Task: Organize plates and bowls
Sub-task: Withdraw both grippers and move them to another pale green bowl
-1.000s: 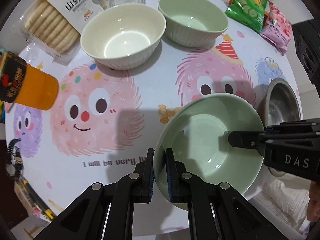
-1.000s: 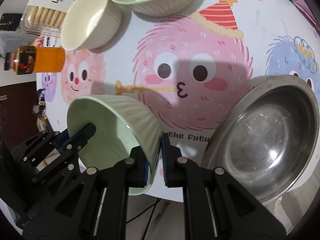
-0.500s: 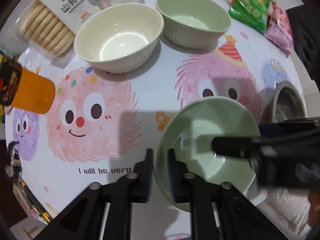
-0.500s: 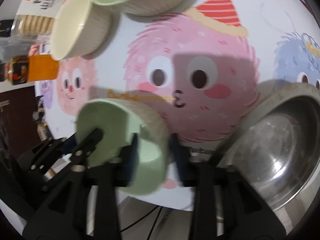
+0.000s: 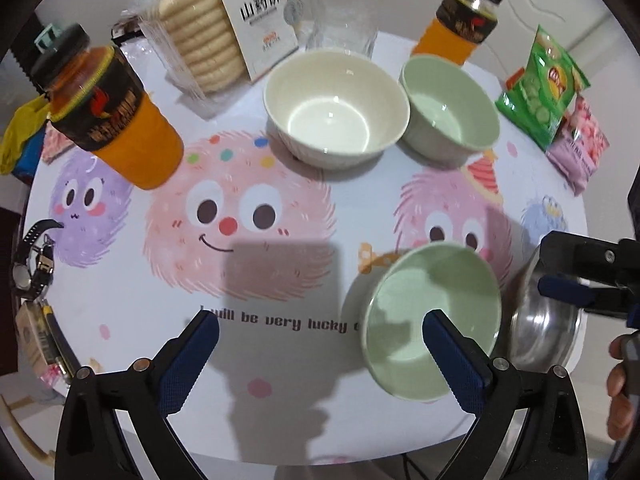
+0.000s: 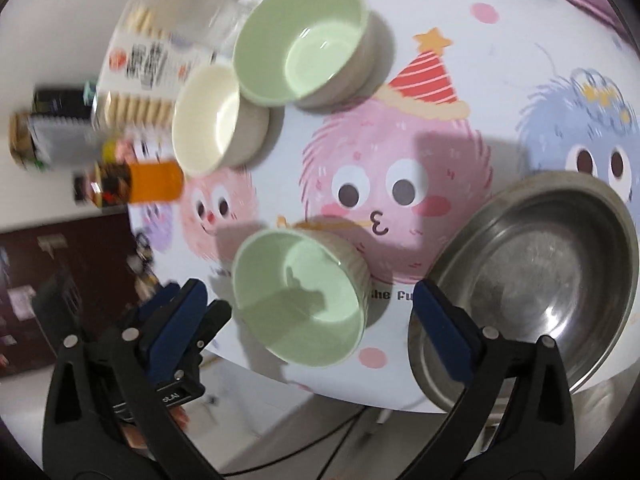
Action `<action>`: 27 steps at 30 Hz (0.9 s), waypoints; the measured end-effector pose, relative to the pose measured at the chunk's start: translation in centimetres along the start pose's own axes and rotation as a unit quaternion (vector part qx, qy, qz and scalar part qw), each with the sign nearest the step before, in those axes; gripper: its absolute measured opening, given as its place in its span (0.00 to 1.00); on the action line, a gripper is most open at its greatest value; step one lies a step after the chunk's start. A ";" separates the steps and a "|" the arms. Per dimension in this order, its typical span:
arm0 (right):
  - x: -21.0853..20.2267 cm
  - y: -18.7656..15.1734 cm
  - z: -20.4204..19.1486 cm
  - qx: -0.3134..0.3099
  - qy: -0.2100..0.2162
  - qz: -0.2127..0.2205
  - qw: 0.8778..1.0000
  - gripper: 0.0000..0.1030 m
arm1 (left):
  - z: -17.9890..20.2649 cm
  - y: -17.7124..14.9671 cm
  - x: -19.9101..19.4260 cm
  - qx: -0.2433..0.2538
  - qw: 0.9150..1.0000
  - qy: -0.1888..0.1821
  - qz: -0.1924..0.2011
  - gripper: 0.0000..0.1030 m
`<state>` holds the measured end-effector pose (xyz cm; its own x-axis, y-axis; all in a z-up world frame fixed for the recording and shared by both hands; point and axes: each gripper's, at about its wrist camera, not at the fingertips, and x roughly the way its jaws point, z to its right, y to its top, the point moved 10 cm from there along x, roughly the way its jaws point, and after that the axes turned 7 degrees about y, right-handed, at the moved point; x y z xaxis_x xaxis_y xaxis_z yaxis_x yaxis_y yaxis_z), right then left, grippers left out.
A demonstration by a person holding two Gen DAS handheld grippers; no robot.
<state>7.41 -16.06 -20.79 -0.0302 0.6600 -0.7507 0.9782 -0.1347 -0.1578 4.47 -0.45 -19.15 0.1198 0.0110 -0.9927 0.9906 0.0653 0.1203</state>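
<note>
On the glossy printed tablecloth (image 5: 280, 288), round smooth green bowl (image 5: 434, 320)

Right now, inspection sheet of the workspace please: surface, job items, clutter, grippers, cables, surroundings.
Surface: round table with a cartoon-monster cover.
Job's things: near green bowl upright on the table, free of both grippers; cream bowl and far green bowl side by side at the back; steel bowl at the table edge.
Clutter: biscuit pack, two orange bottles, clear glass, snack bags.
Grippers: left gripper and right gripper open, jaws just opened, nothing held.
Cables: one under the table edge.
Surroundings: wristwatch at left.
</note>
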 end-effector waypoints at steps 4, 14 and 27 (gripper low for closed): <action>-1.7 0.9 1.3 0.042 0.024 0.031 0.998 0.99 | 1.4 1.1 -1.2 0.009 1.000 -0.015 0.010 1.00; -3.5 0.1 1.7 0.095 0.045 0.073 0.992 0.99 | 4.1 0.2 -1.8 0.086 0.996 -0.019 0.003 1.00; -4.9 -1.7 -0.6 0.125 0.055 0.148 0.980 0.99 | 3.4 2.8 -4.9 0.126 0.990 -0.039 0.054 1.00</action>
<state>5.98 -18.65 -16.47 0.2822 0.6382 -0.7163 0.8593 -0.5001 -0.1071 6.85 -3.73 -13.98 0.2200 -0.0727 -0.9728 0.9560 -0.1823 0.2299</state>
